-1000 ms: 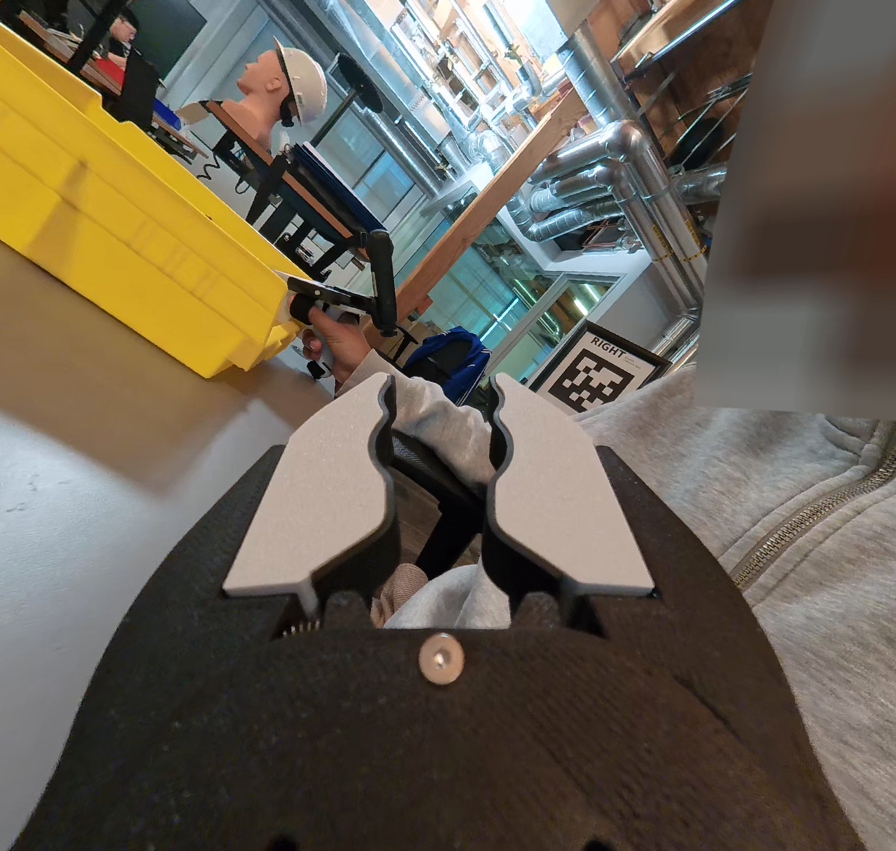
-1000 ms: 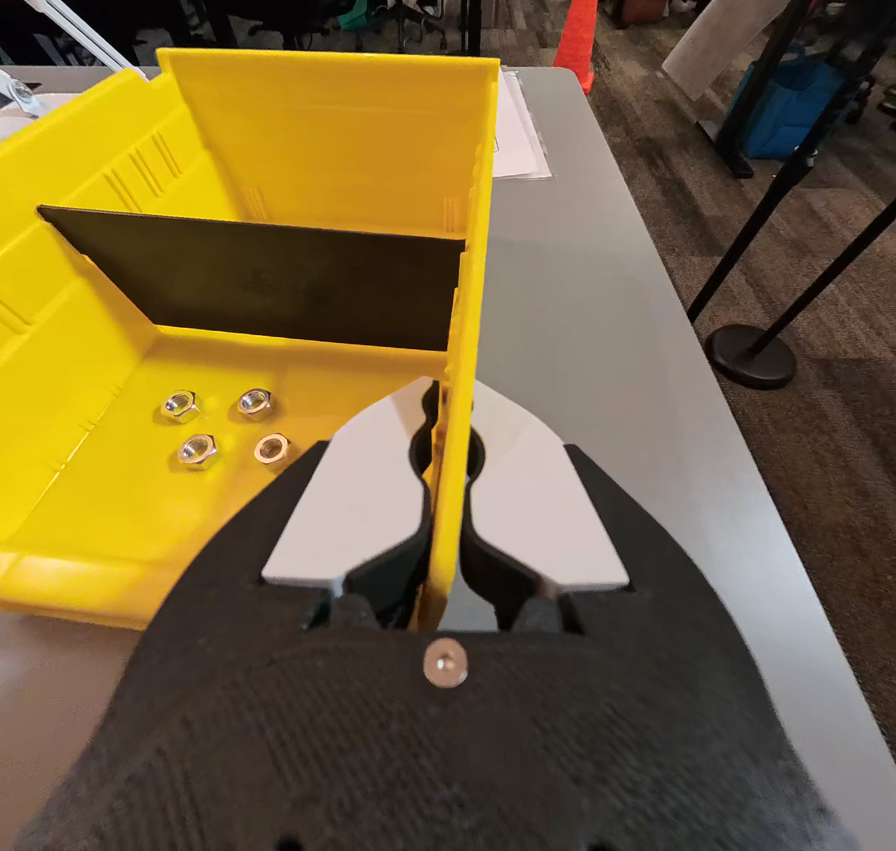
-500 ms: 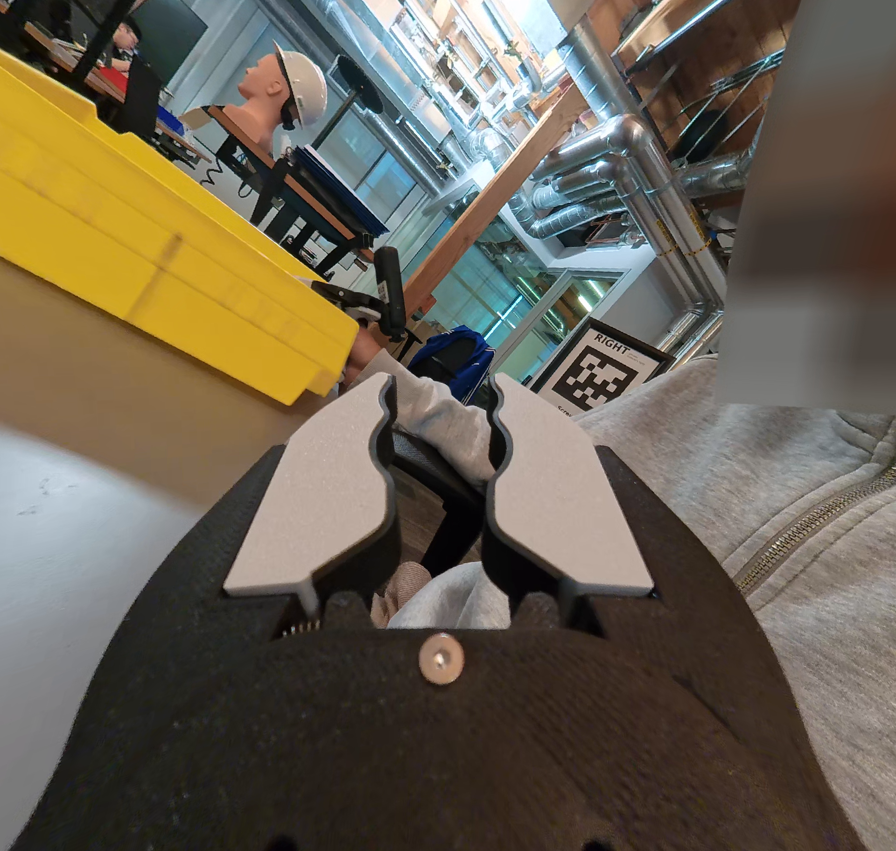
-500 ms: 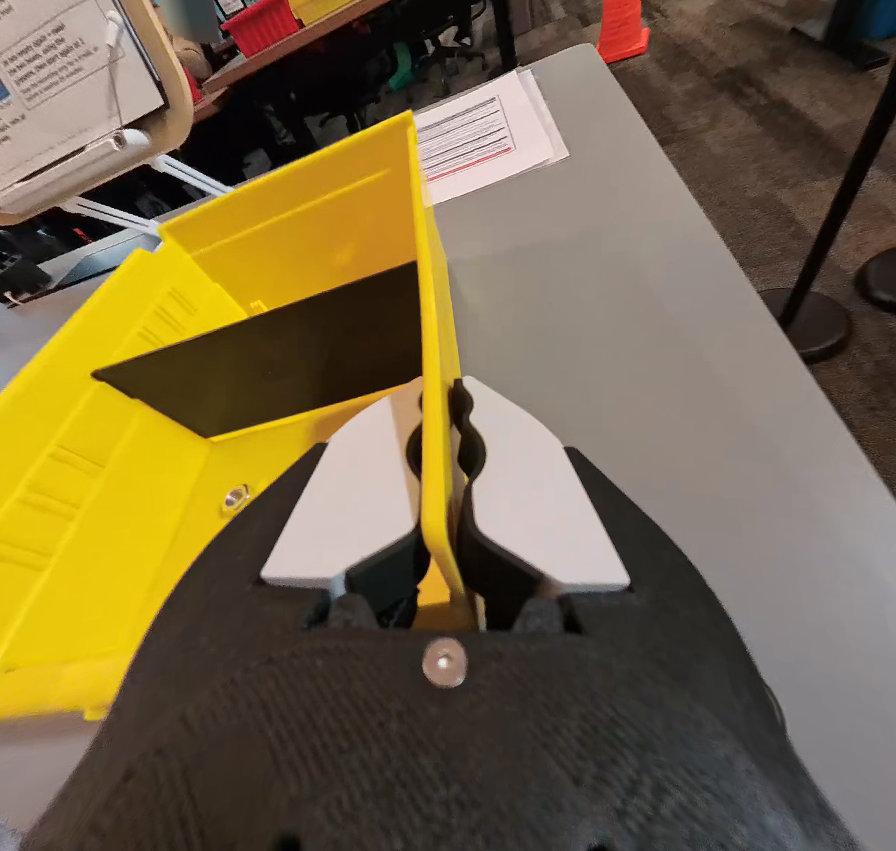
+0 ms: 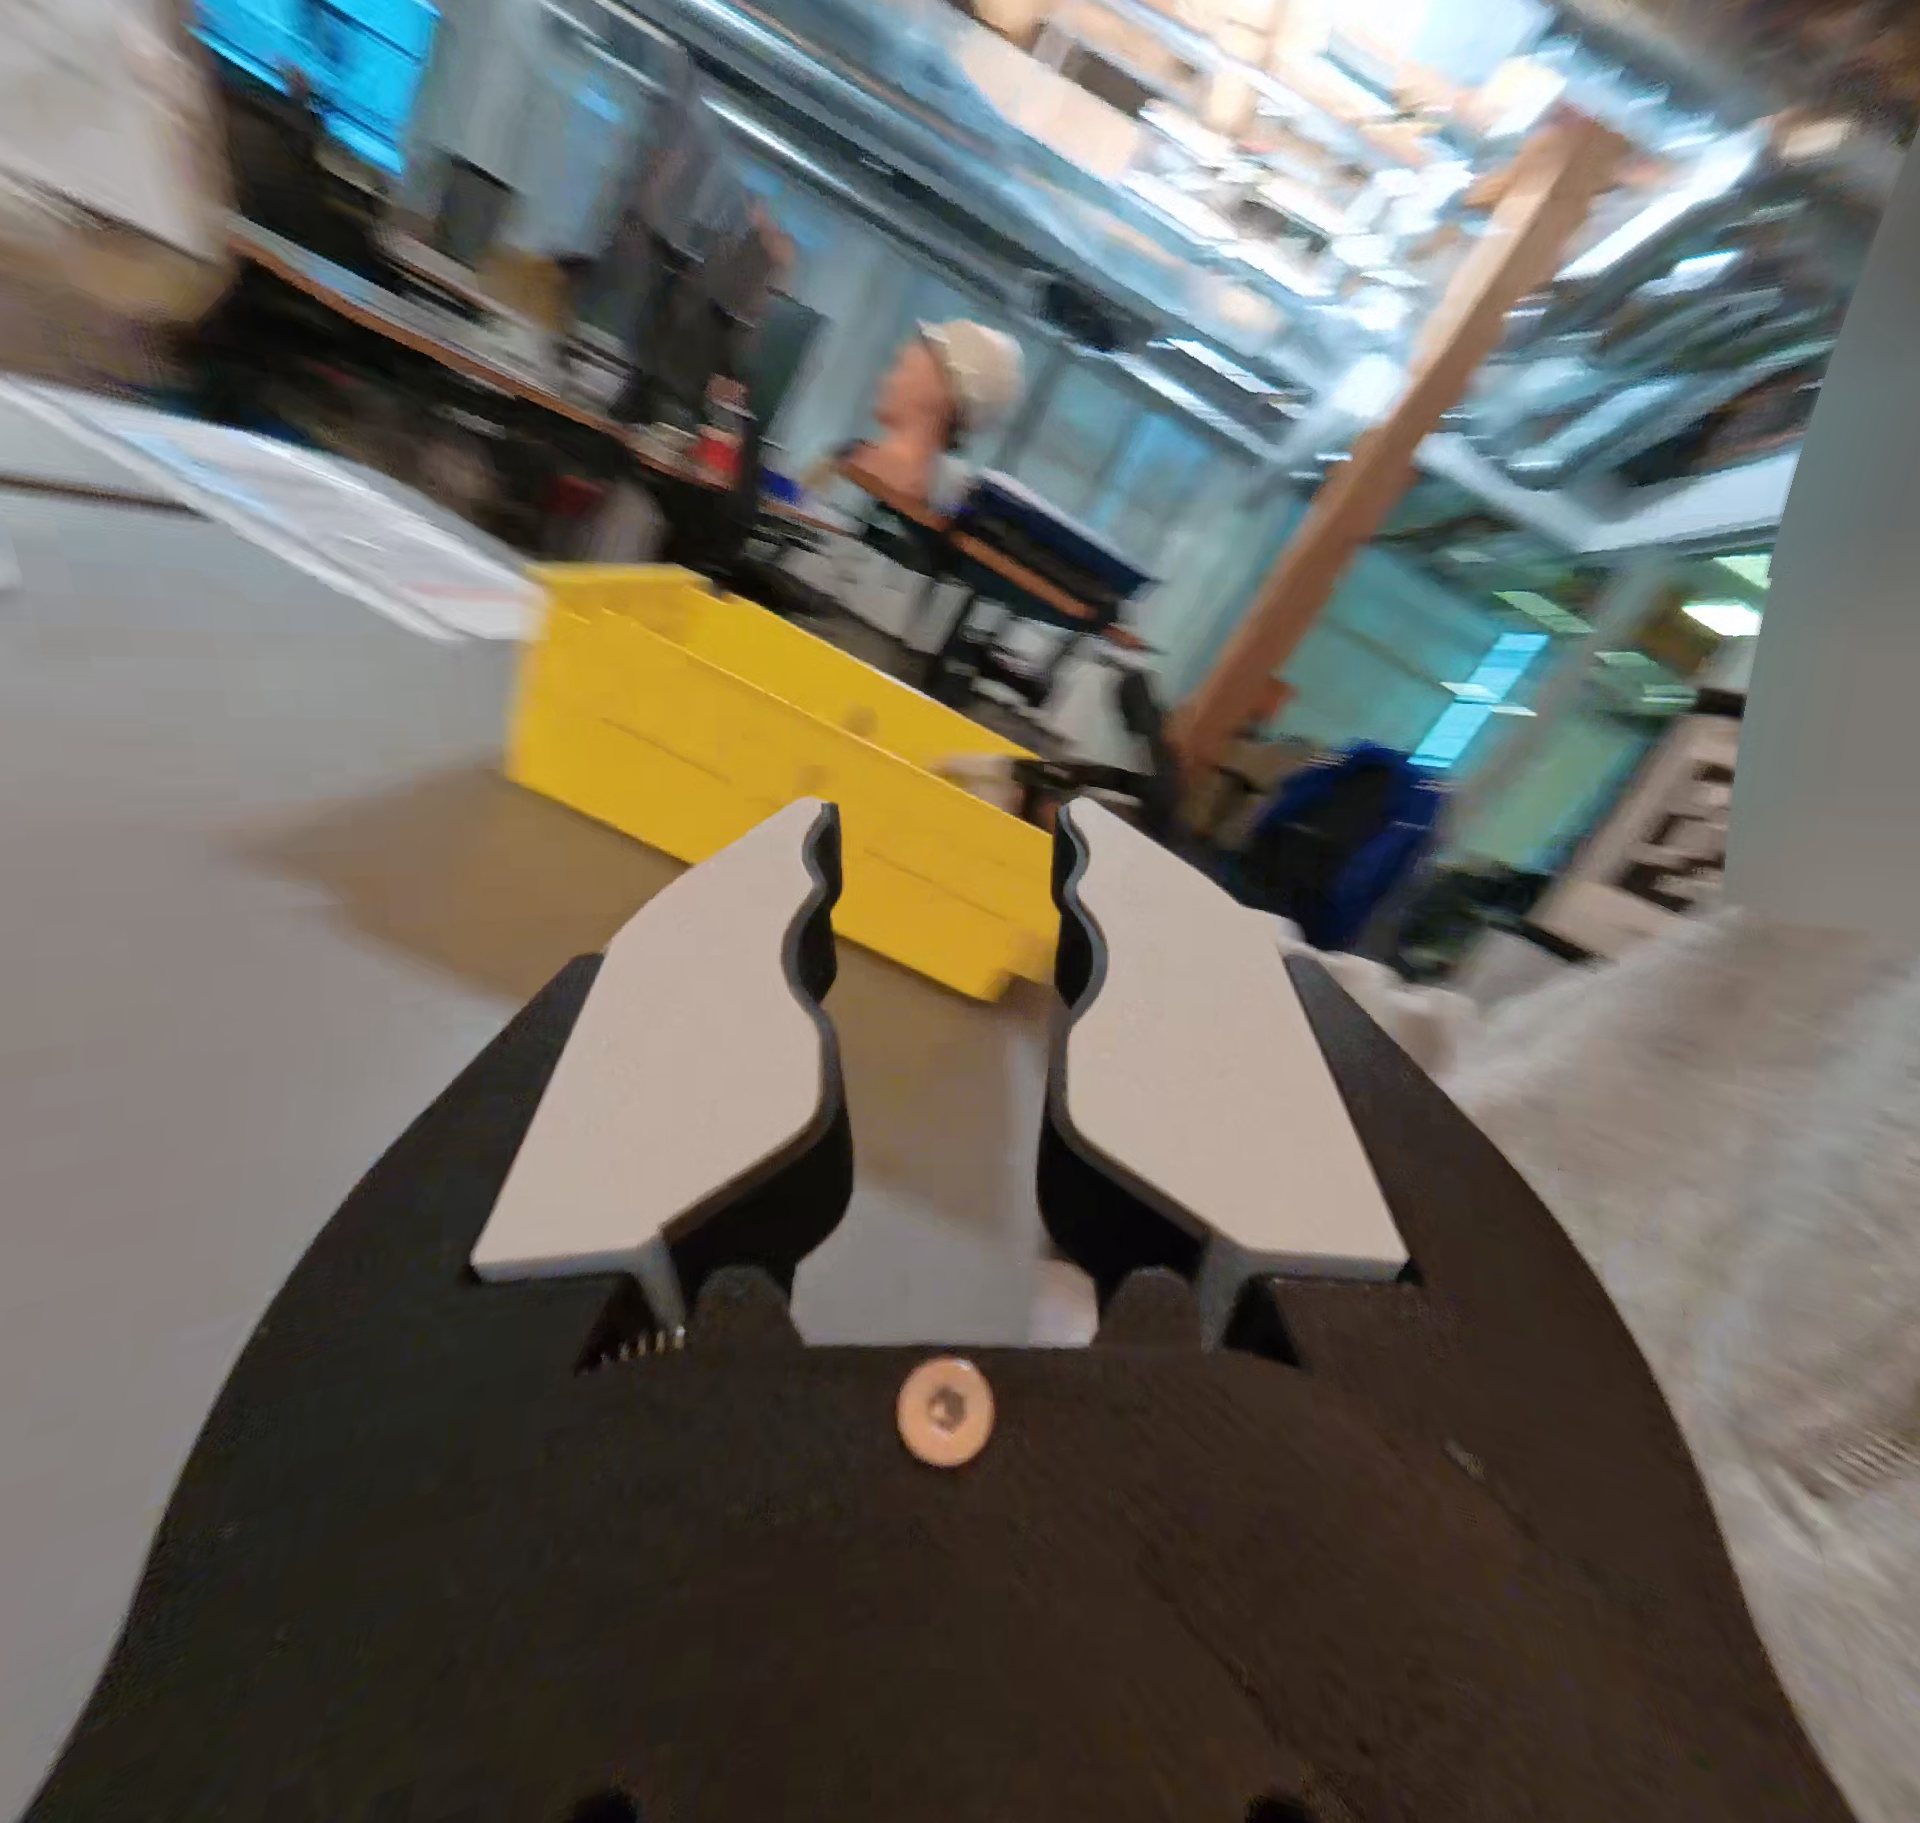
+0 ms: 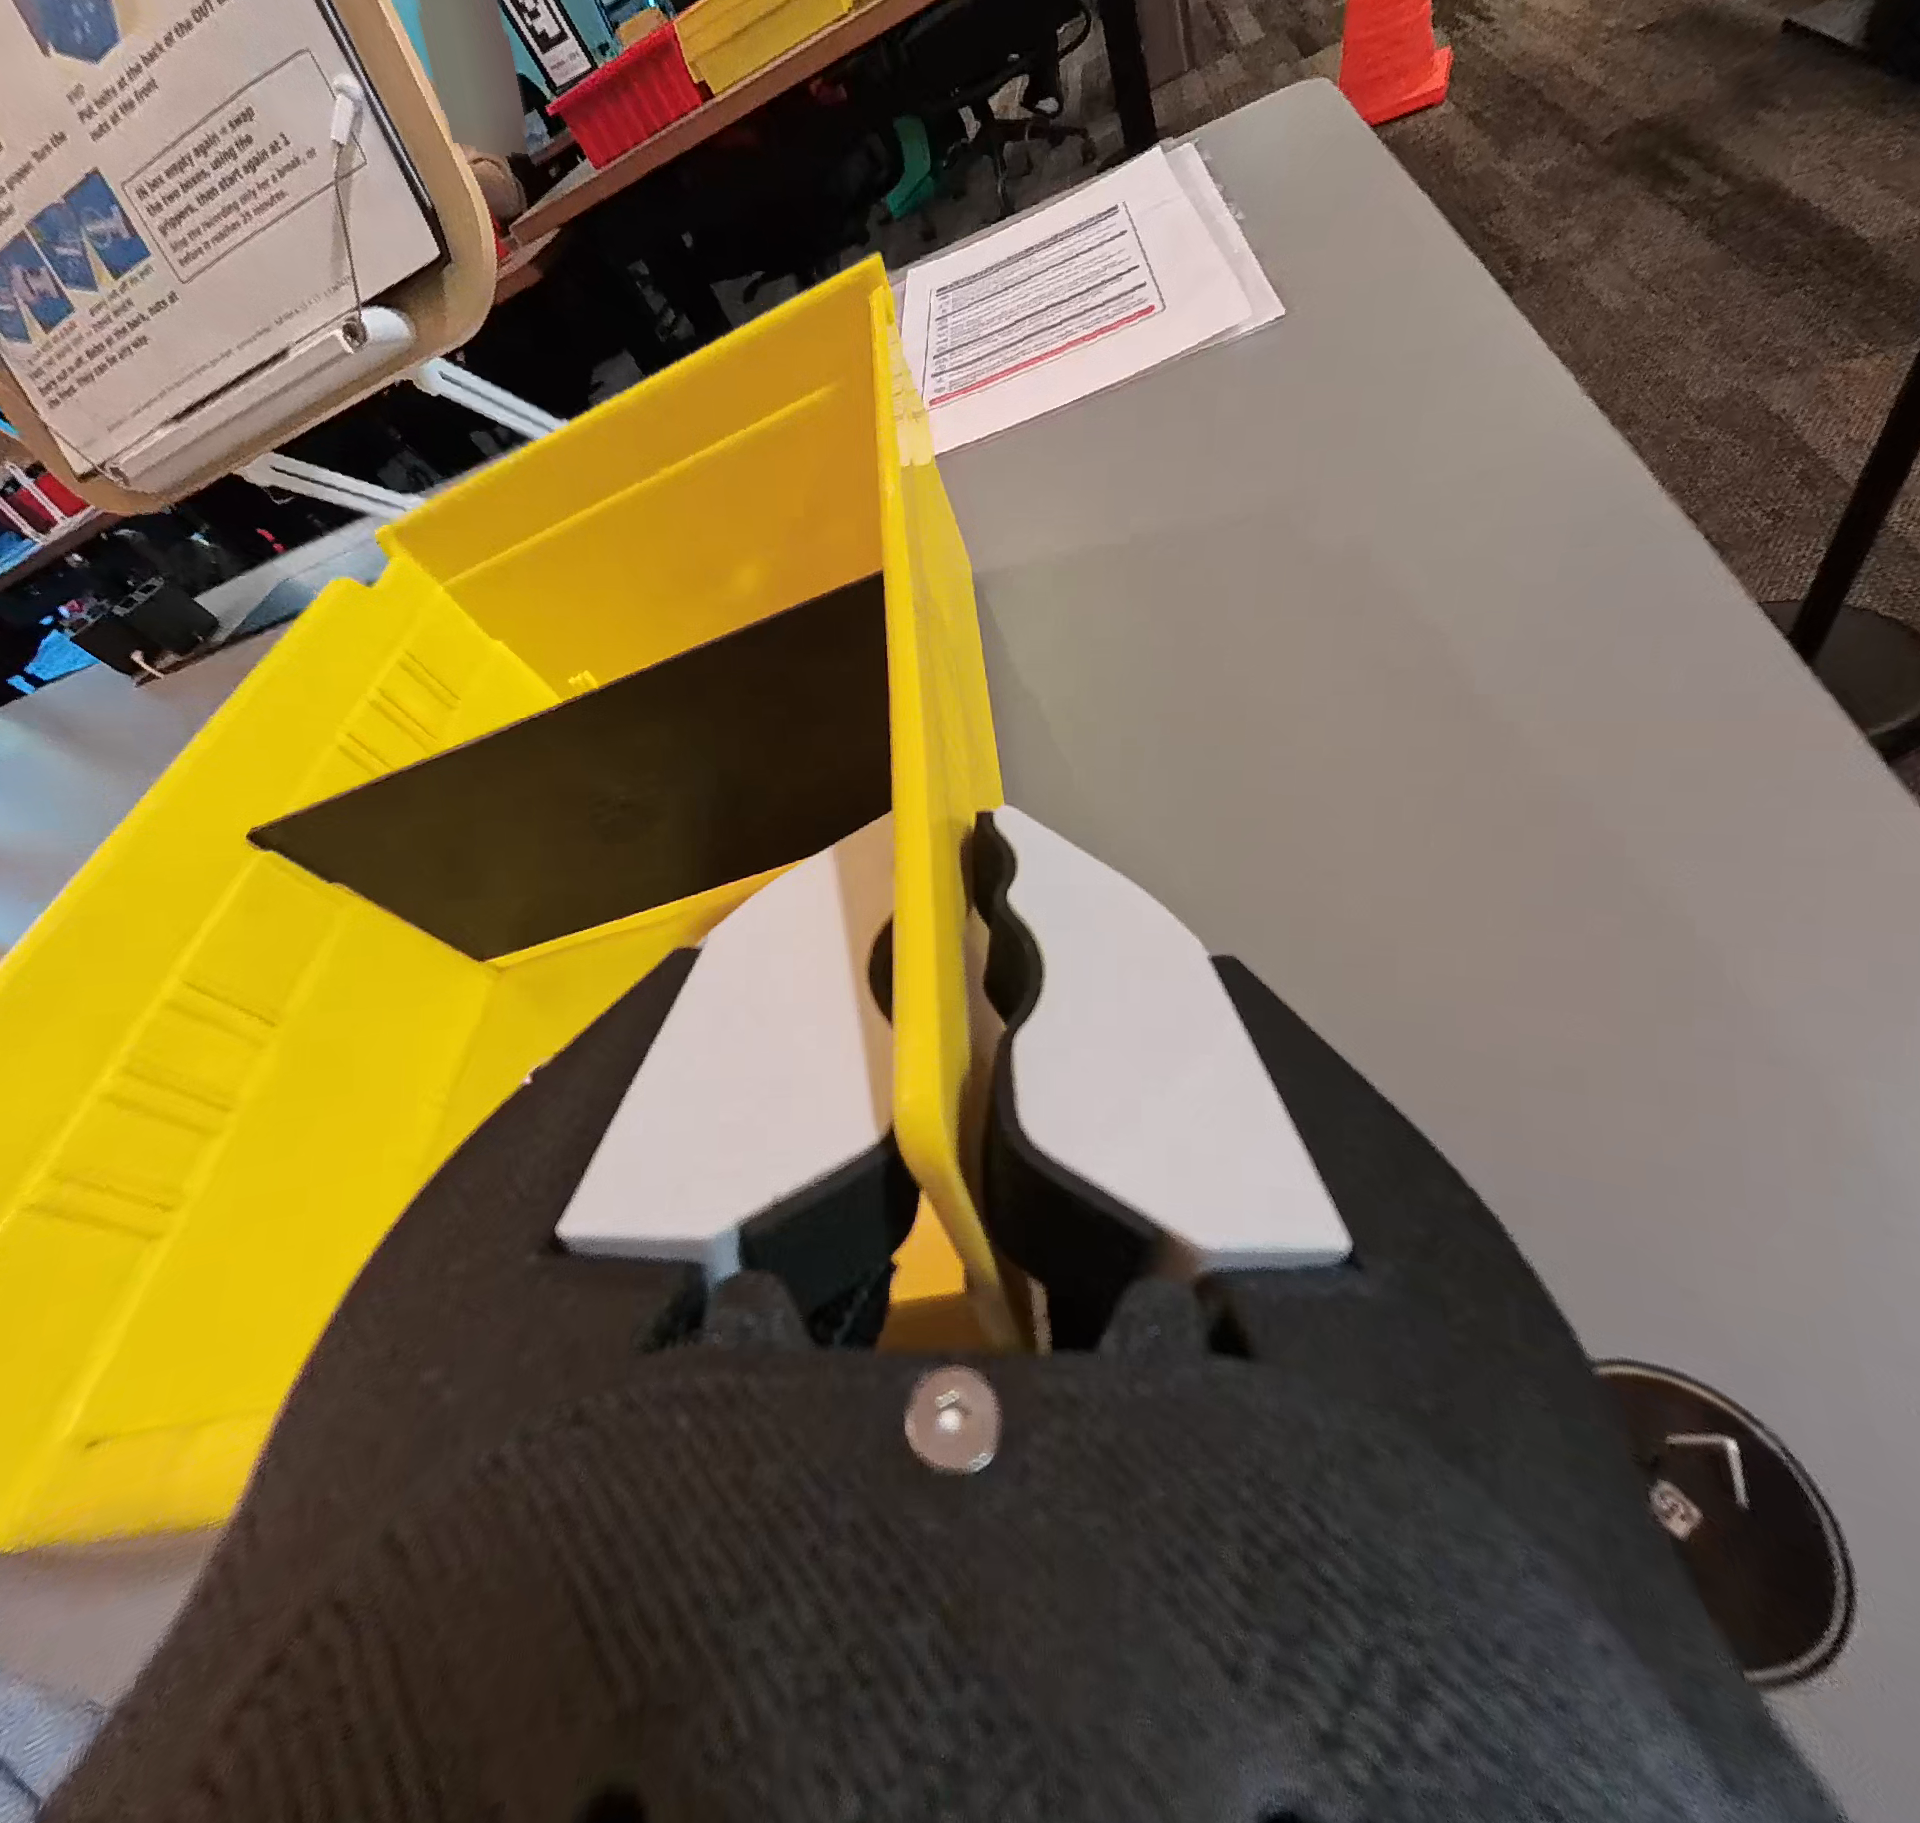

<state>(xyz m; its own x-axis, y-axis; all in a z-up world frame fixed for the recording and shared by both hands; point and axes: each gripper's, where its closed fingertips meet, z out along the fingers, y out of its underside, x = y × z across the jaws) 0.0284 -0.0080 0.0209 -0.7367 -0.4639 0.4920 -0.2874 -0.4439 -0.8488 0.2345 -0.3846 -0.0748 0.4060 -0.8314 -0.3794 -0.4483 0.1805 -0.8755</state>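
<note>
Right hand-held gripper (image 6: 935,900), low centre of its view, is clamped on the side wall of the yellow bin (image 6: 623,568), whose long axis runs away toward upper centre. A black divider (image 6: 623,797) crosses inside; any contents are hidden. Left hand-held gripper (image 5: 940,838) is parted and empty over the grey surface (image 5: 208,838), the bin ahead mid-frame. Papers (image 6: 1081,319) lie beyond.
</note>
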